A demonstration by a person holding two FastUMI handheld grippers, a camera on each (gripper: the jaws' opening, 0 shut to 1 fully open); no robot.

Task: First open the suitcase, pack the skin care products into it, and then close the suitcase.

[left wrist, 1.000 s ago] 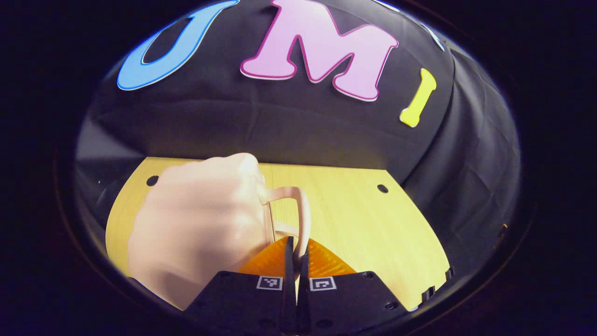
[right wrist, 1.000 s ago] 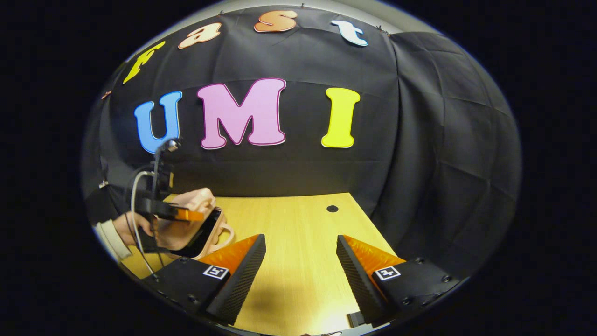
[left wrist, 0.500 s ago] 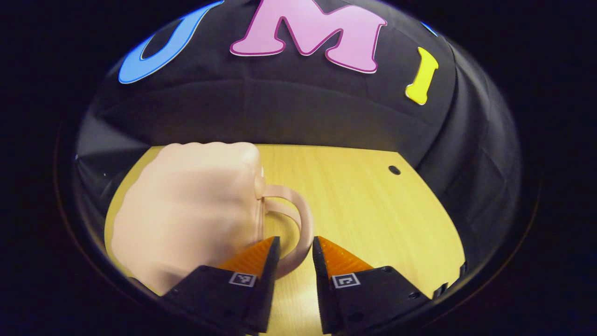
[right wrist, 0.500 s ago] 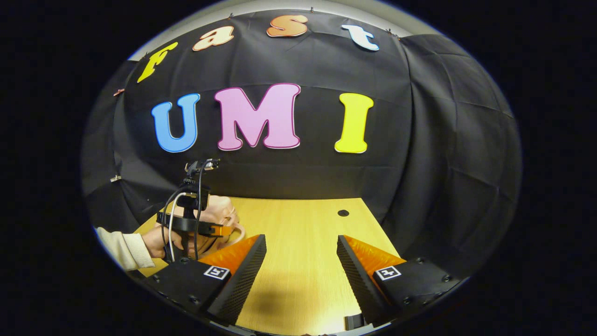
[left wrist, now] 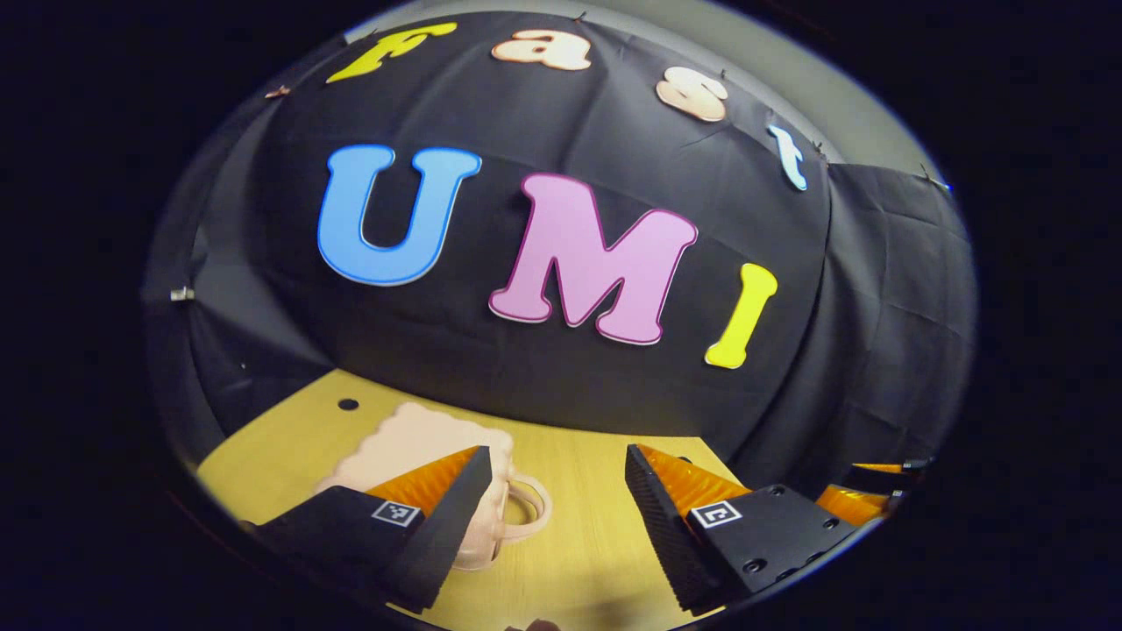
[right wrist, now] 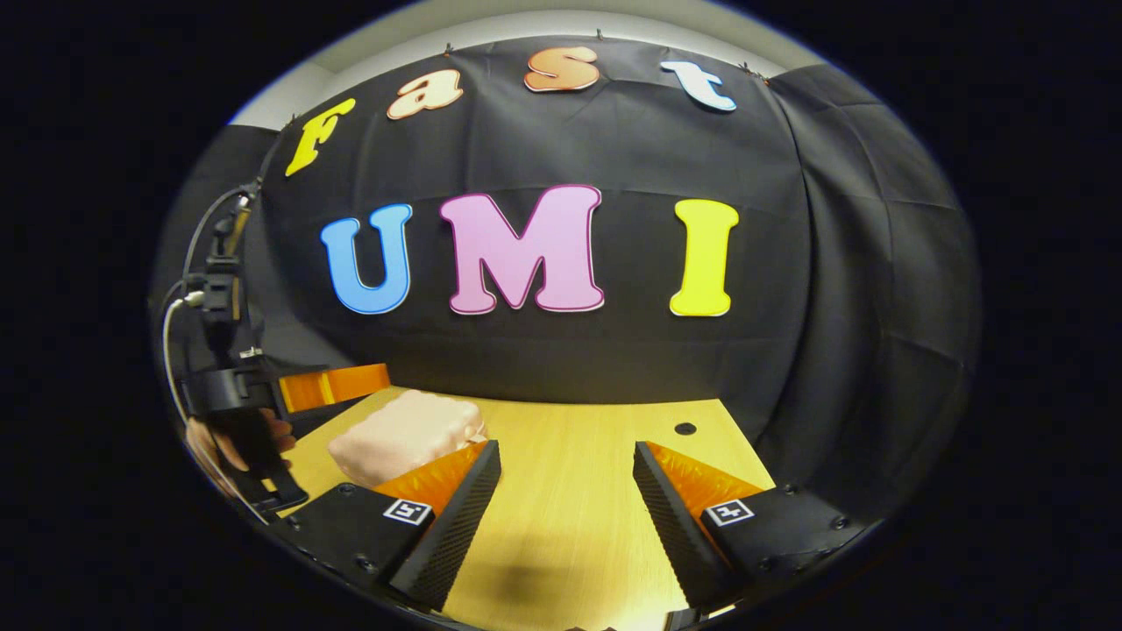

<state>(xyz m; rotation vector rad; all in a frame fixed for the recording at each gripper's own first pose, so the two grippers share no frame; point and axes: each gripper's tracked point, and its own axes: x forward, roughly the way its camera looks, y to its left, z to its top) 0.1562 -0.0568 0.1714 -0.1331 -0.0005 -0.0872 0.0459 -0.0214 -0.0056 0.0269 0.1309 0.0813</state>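
A small pink suitcase [left wrist: 412, 443] lies shut and flat on the wooden table [left wrist: 605, 543], its loop handle [left wrist: 529, 511] pointing towards me. In the left gripper view my left gripper [left wrist: 554, 456] stands open, above and behind the case, with nothing between its fingers. The right gripper view shows the same suitcase [right wrist: 405, 433] at the left, past my open, empty right gripper [right wrist: 565, 449]. Further left there, a hand [right wrist: 230, 441] holds the left gripper, whose fingers [right wrist: 337, 386] hover above the case's left end.
The black cloth wall closes off the table's back and right side. Small round holes [right wrist: 685, 428] [left wrist: 348, 404] mark the tabletop. Bare wood lies to the right of the suitcase. Cables [right wrist: 175, 315] hang from the left gripper's body.
My left gripper opened, let go of the suitcase handle and drew back and up. The suitcase now lies flat. The right gripper stayed open, tilting up slightly.
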